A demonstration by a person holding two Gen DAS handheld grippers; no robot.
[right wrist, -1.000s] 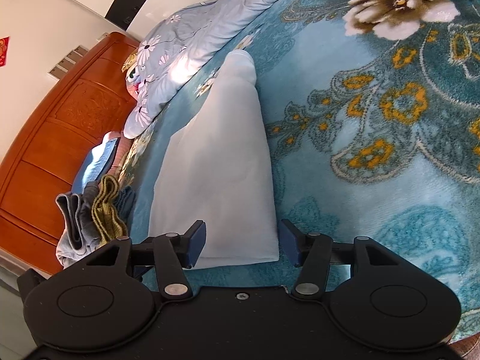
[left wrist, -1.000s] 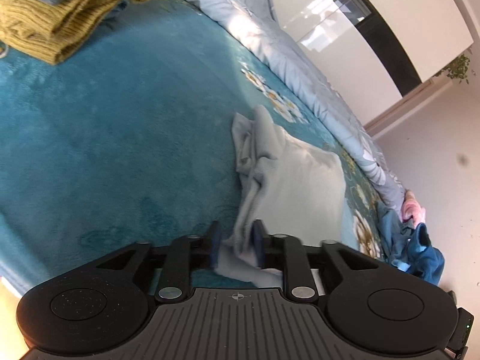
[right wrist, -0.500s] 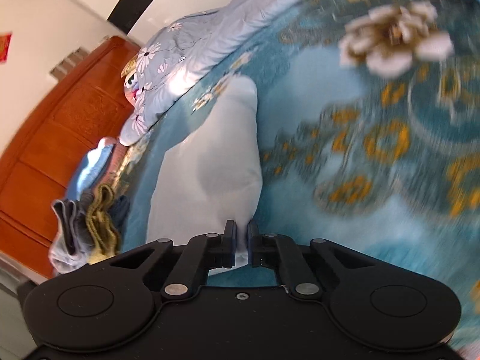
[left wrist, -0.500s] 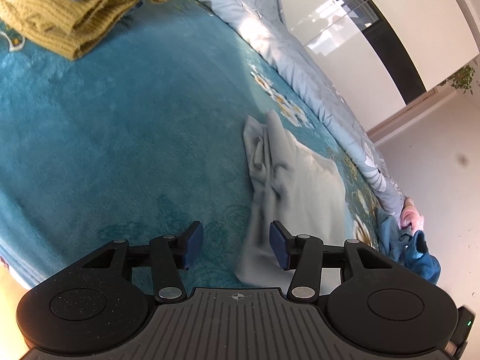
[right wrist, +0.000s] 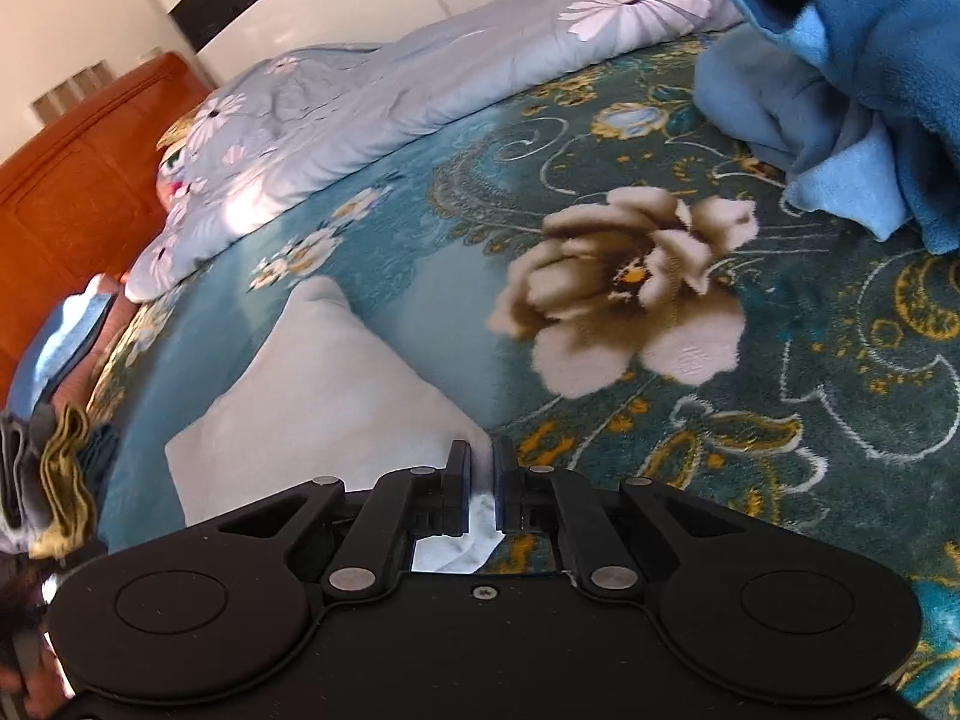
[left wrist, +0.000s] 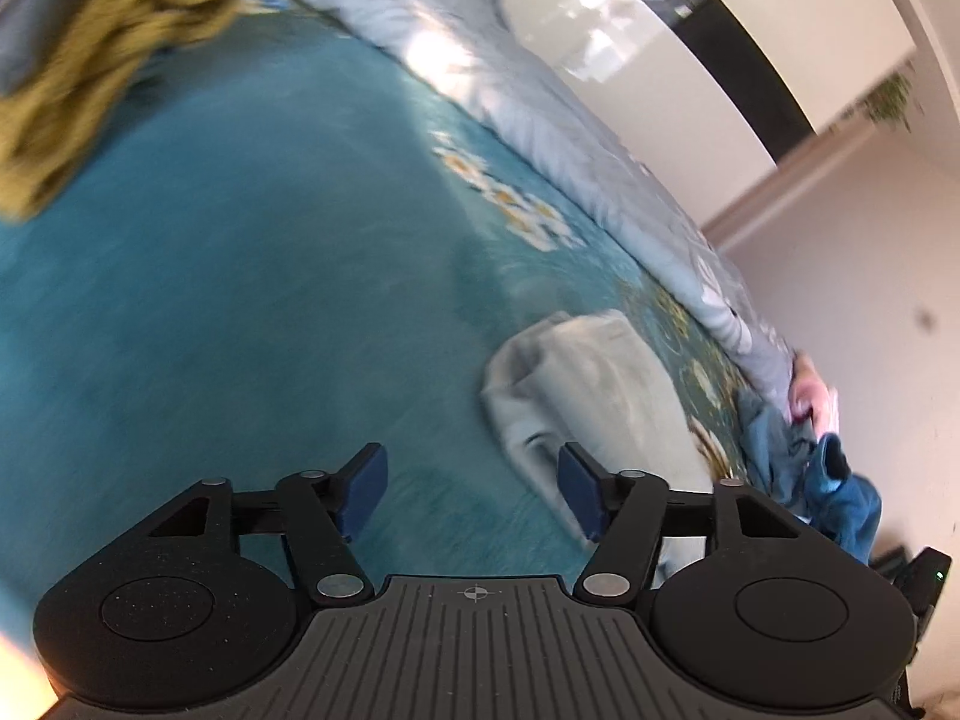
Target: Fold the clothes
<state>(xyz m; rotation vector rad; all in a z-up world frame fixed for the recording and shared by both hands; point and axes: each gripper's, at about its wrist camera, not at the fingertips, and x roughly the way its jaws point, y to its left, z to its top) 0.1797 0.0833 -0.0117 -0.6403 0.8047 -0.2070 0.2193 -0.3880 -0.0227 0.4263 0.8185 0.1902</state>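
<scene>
1. The right gripper [right wrist: 478, 489] has its fingers pinched tight on the near corner of the pale grey folded garment [right wrist: 324, 384], which lies on the teal floral blanket [right wrist: 750, 420] of the bed.
2. The left gripper [left wrist: 471, 489] is opening, its fingers spread with only blanket between them; the garment [left wrist: 594, 396] lies just beside its right finger.
3. A mustard knit [left wrist: 102, 78] sits on a folded pile well apart; blue fleece clothes [right wrist: 840, 72] lie heaped beyond.
</scene>
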